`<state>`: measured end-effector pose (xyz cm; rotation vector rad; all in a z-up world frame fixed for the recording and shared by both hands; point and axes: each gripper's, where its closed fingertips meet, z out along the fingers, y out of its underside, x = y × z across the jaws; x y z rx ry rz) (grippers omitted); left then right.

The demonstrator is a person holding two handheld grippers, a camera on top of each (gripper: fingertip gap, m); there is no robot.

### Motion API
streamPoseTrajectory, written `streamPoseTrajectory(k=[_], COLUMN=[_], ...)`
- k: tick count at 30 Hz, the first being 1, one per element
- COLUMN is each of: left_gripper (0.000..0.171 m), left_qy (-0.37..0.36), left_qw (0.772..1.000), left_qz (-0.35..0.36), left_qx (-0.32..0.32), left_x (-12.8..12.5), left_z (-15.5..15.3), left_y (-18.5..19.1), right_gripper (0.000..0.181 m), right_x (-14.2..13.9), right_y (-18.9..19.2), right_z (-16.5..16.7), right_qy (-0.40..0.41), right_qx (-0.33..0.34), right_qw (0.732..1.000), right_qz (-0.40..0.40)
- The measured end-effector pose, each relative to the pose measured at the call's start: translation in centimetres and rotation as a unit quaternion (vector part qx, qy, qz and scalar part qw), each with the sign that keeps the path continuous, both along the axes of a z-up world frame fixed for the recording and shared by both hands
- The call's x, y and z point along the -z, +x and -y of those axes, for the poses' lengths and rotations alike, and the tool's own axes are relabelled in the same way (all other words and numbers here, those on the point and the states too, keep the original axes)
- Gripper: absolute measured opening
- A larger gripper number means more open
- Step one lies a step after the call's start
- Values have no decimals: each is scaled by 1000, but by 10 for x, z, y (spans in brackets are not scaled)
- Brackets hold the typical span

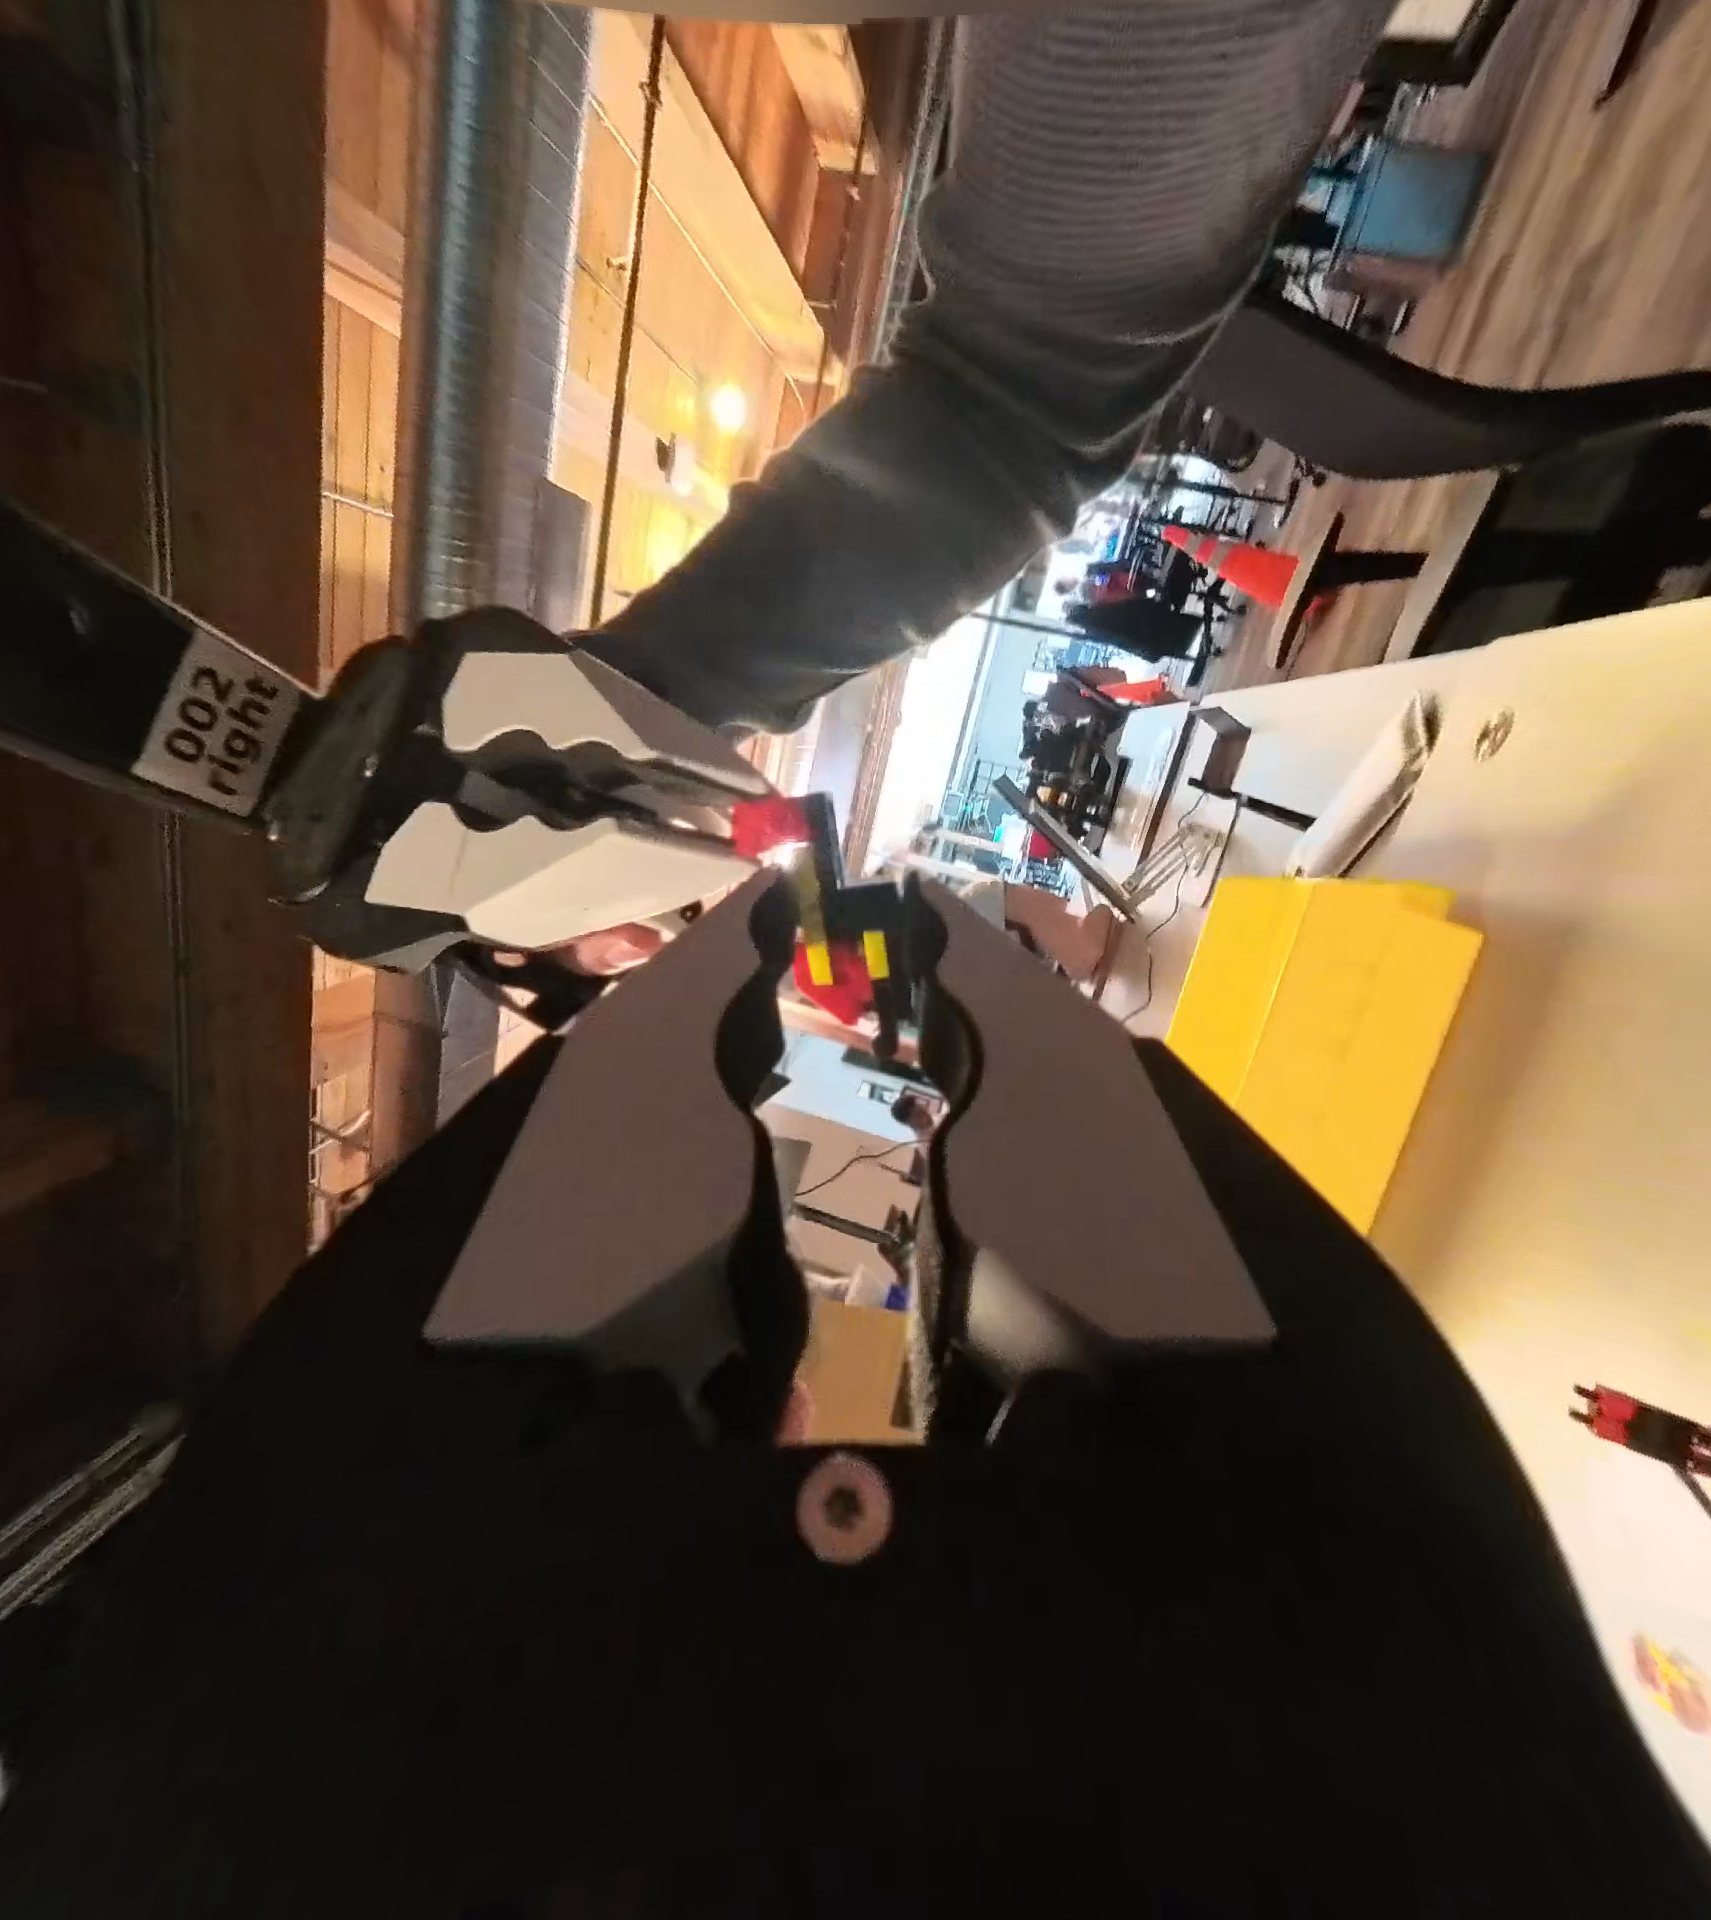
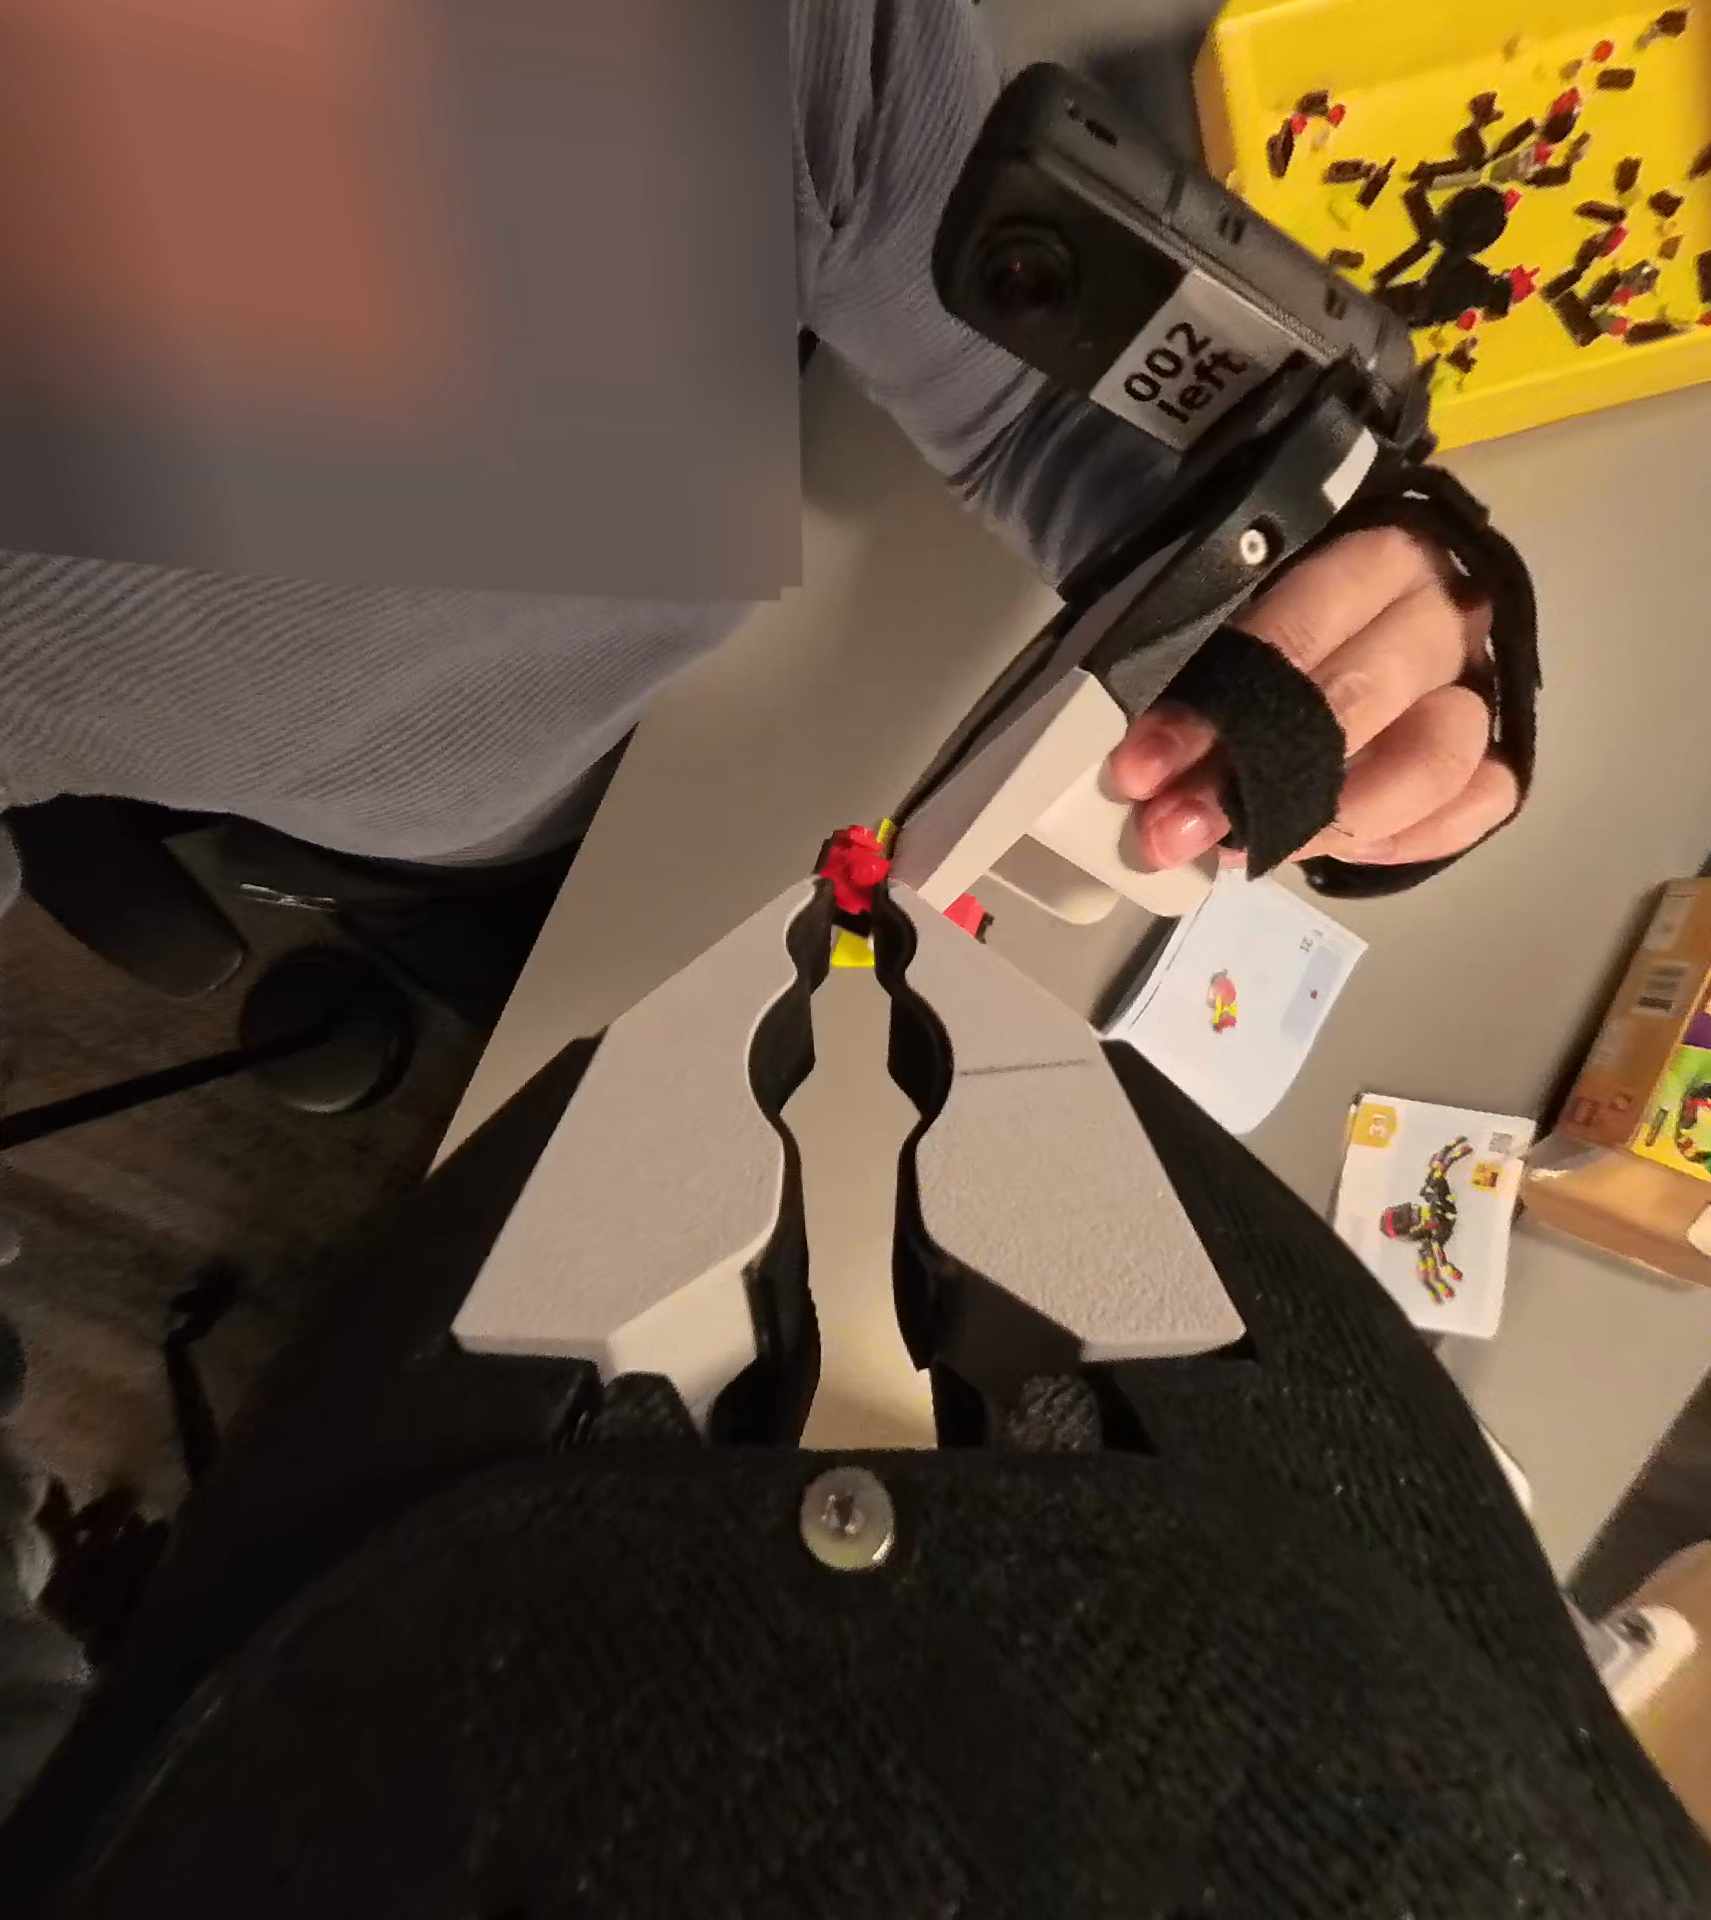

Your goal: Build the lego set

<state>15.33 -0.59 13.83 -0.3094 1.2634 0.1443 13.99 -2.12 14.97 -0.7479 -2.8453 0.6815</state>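
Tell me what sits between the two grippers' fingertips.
The small lego assembly: left gripper clamps its black-yellow end, right gripper pinches the red piece. Clearest in the left wrist view.

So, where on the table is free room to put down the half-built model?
Bare table lies between the yellow tray and the box. Crowded: the leaflets beside the box, and the tray itself, full of loose pieces.
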Motion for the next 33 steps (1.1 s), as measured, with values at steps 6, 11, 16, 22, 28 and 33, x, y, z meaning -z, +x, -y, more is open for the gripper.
streamPoseTrajectory(k=[6, 11, 16, 22, 28, 33], left_gripper=[19, 19, 19, 19, 19, 19], left_qy=[-7, -5, -6, -1, 3, 6], left_qw=[1000, 1000, 1000, 1000, 1000, 1000], left_qz=[13, 20, 21, 18, 12, 11], left_qx=[0, -2, -3, -8, -14, -26], left_x=[-3, -4, -6, -6, -5, -5], left_z=[-1, -2, -1, 0, 0, -4], left_y=[-6, -8, -9, -10, -9, -11], right_gripper=[5, 5, 6, 6, 5, 7], right_x=[0, 0, -3, -2, 0, 0], right_y=[-4, -8, -10, -8, -8, -11], right_z=[-1, -2, -4, -3, -5, -7], right_qy=[49, 73, 87, 92, 96, 111], right_qx=[1, 4, 7, 9, 18, 30], right_qw=[999, 997, 996, 996, 995, 993], right_qz=[23, 27, 14, 16, 20, 5])
